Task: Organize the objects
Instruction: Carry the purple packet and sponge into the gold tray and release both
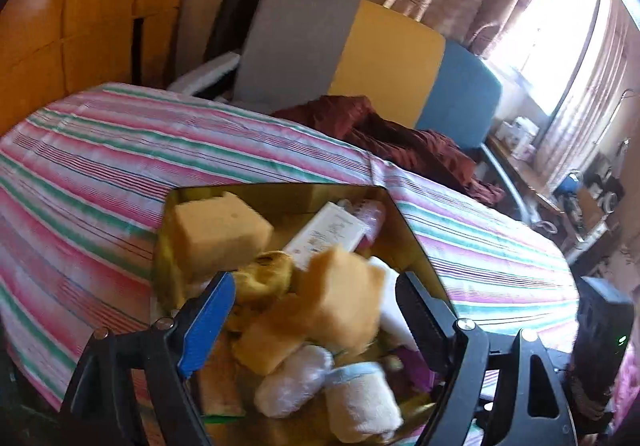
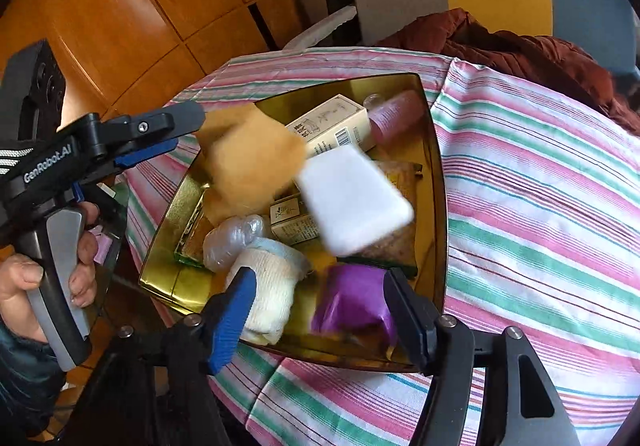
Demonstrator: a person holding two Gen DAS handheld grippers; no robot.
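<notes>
Gold-coloured tray (image 2: 434, 182) sits on the striped cloth (image 2: 540, 206), crowded with small things: a tan sponge (image 2: 252, 154) and a white block (image 2: 354, 198), both blurred, a cream box (image 2: 332, 126), a pink bottle (image 2: 396, 114), a wrapped white bundle (image 2: 234, 236), a rolled cream towel (image 2: 272, 286) and a purple packet (image 2: 352, 302). Right gripper (image 2: 318, 310) hangs over the tray's near edge, jaws released around towel and packet without pressing them. Left gripper (image 1: 316, 306), held by a hand (image 2: 48, 266), is spread wide over the sponges (image 1: 340, 298), gripping nothing.
</notes>
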